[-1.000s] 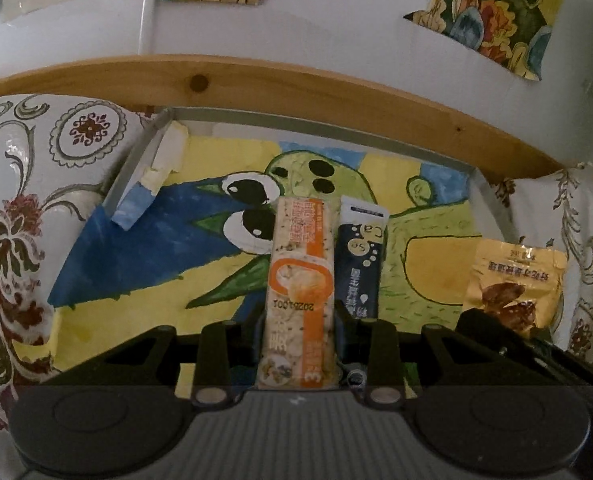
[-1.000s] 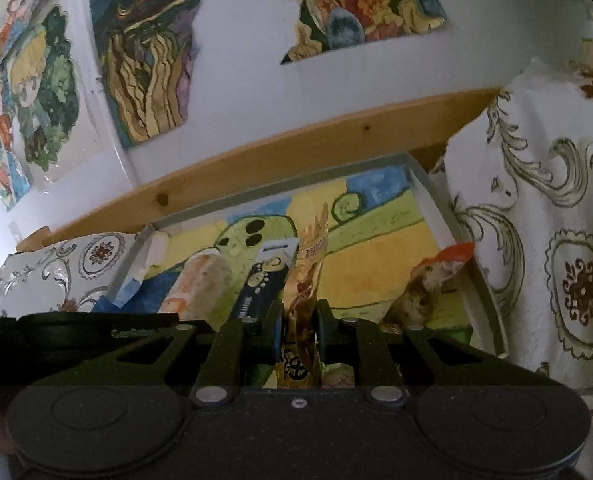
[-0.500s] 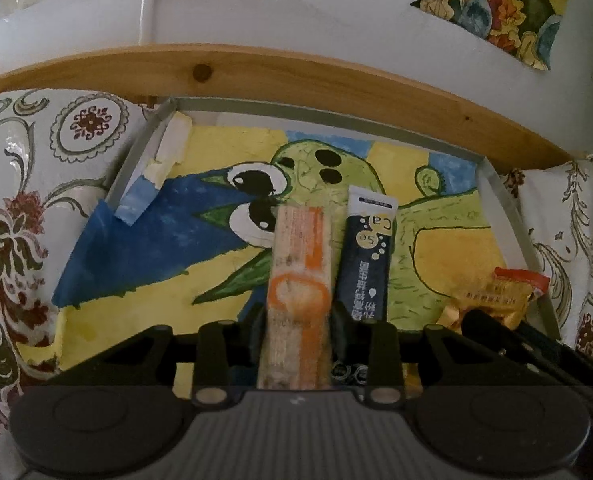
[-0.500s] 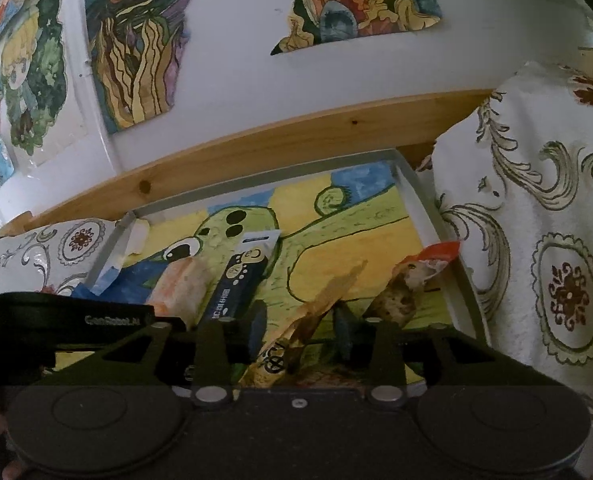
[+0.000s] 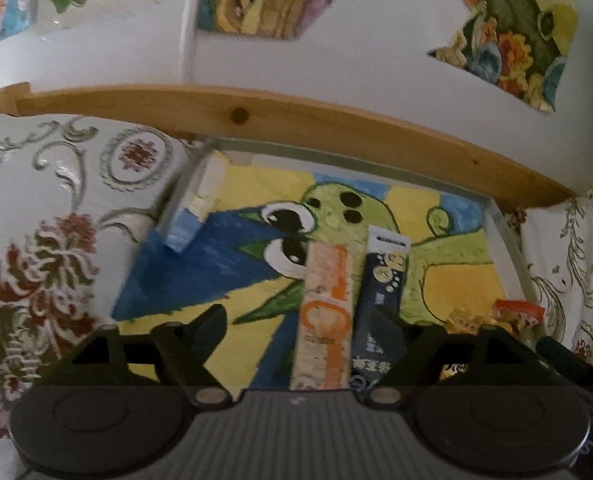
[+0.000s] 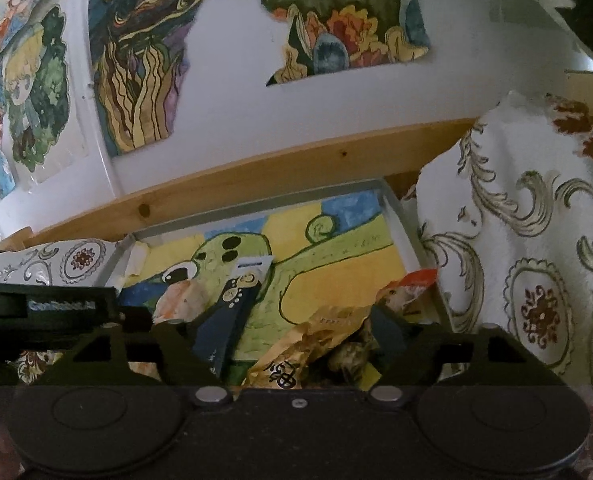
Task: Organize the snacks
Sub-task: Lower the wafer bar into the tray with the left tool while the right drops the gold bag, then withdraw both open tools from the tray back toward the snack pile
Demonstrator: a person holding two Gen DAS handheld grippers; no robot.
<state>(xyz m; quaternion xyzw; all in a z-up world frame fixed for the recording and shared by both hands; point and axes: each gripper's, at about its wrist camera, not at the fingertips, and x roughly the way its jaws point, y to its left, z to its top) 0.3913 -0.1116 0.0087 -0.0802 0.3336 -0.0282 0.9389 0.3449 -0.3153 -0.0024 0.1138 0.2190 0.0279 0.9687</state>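
A tray [image 5: 336, 151] lined with a painted green creature holds the snacks. An orange-and-white snack bar [image 5: 326, 312] lies lengthwise in it, with a navy packet [image 5: 381, 288] right beside it. My left gripper [image 5: 300, 328] is open, its fingers spread wide on either side of both. In the right wrist view, a crumpled golden packet [image 6: 308, 344] lies loose between the fingers of my open right gripper [image 6: 280, 336]. A red-topped packet [image 6: 408, 288] leans by the tray's right wall. The navy packet [image 6: 236, 312] and orange bar [image 6: 180, 300] show further left.
Patterned white cloth [image 5: 56, 216] bulges on the left of the tray and more cloth [image 6: 528, 248] on the right. A wooden rail [image 5: 296, 116] and a white wall with paintings stand behind. A folded paper flap [image 5: 200, 200] leans in the tray's left corner.
Both grippers have opened. The left one let go of the orange bar, which now lies in the tray. The right one released the golden packet, which slumped down flat.
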